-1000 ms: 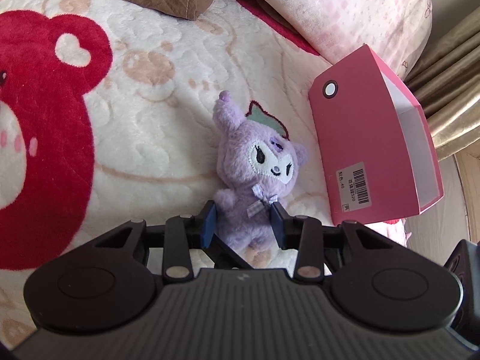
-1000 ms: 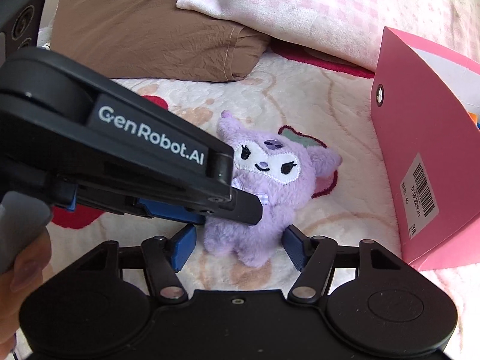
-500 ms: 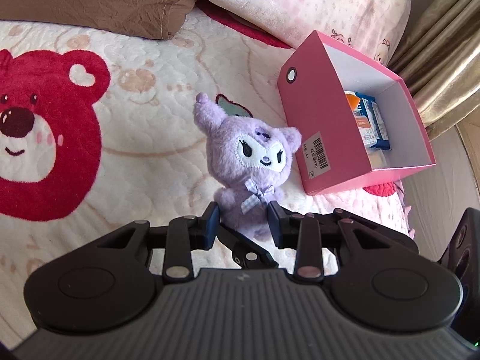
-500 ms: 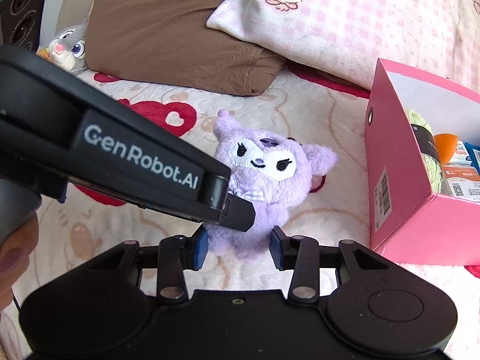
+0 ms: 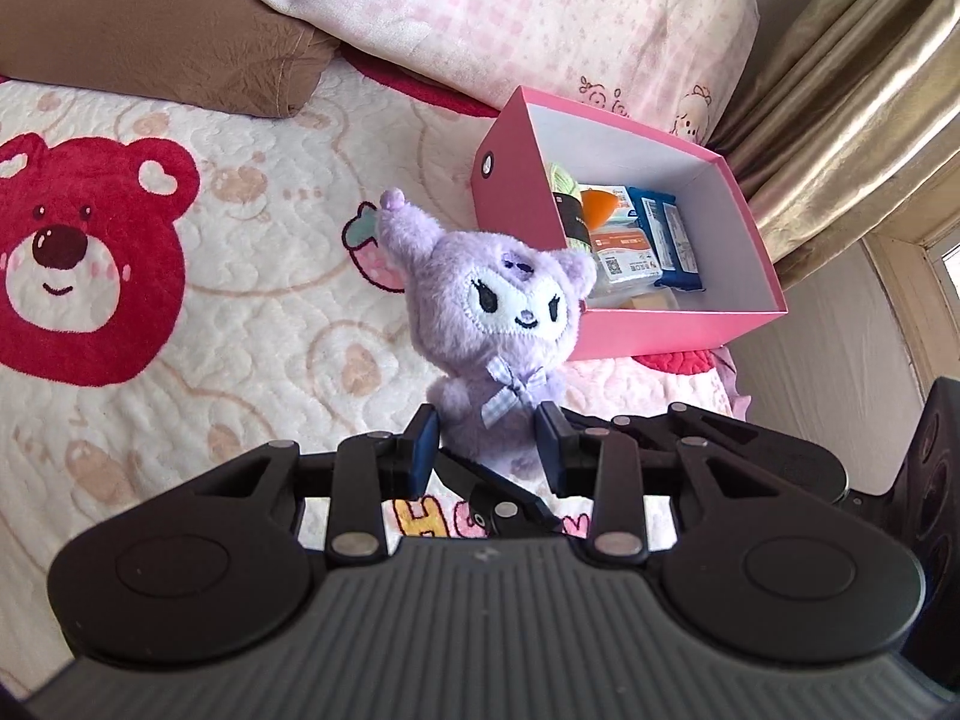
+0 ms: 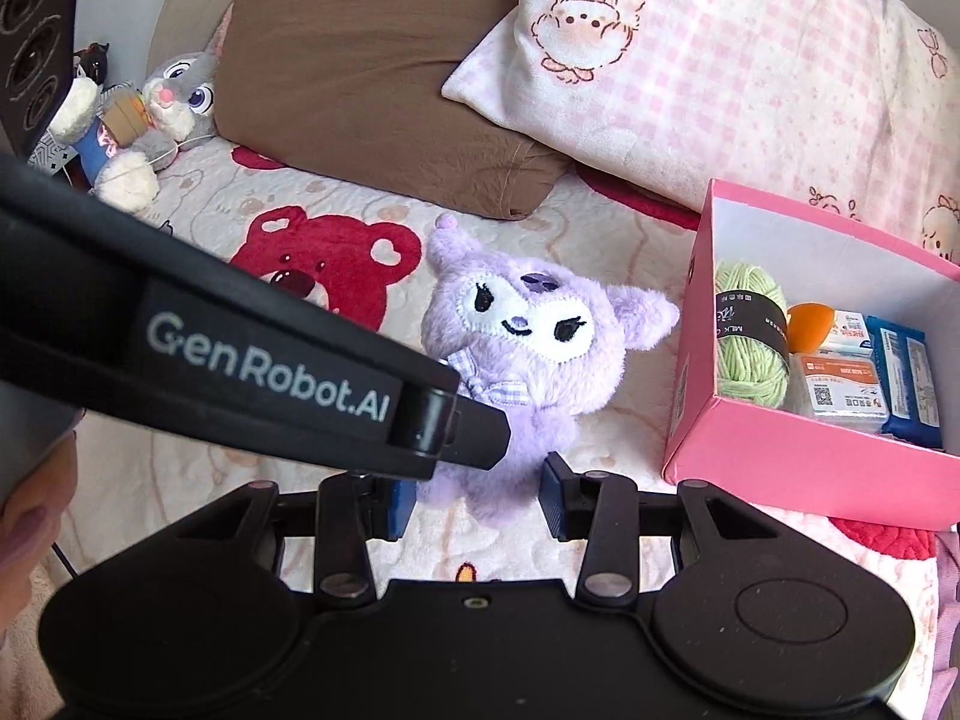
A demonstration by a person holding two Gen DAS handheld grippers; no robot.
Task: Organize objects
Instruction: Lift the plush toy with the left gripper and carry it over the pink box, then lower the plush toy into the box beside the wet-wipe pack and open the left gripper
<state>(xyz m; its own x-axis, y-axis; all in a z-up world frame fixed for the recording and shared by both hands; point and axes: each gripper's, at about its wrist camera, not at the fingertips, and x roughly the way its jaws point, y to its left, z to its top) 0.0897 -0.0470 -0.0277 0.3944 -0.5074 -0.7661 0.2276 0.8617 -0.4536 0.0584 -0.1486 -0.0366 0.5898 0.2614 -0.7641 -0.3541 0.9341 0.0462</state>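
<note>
A purple plush doll (image 5: 498,324) with a white face and a checked bow is held upright above the bedspread. My left gripper (image 5: 489,450) is shut on its lower body. My right gripper (image 6: 477,495) is also shut on the doll's (image 6: 522,360) lower body, with the left gripper's body crossing in front of it. An open pink box (image 5: 660,336) lies to the right of the doll. It holds green yarn (image 6: 750,342), an orange piece and several packets.
A brown pillow (image 6: 372,72) and a pink checked pillow (image 6: 720,72) lie at the head of the bed. A grey rabbit plush (image 6: 174,96) sits at the far left. Curtains (image 5: 840,90) hang to the right of the box.
Both grippers have closed on the doll and lifted it off the bedspread. The views have pulled back and up, so the inside of the pink box now shows.
</note>
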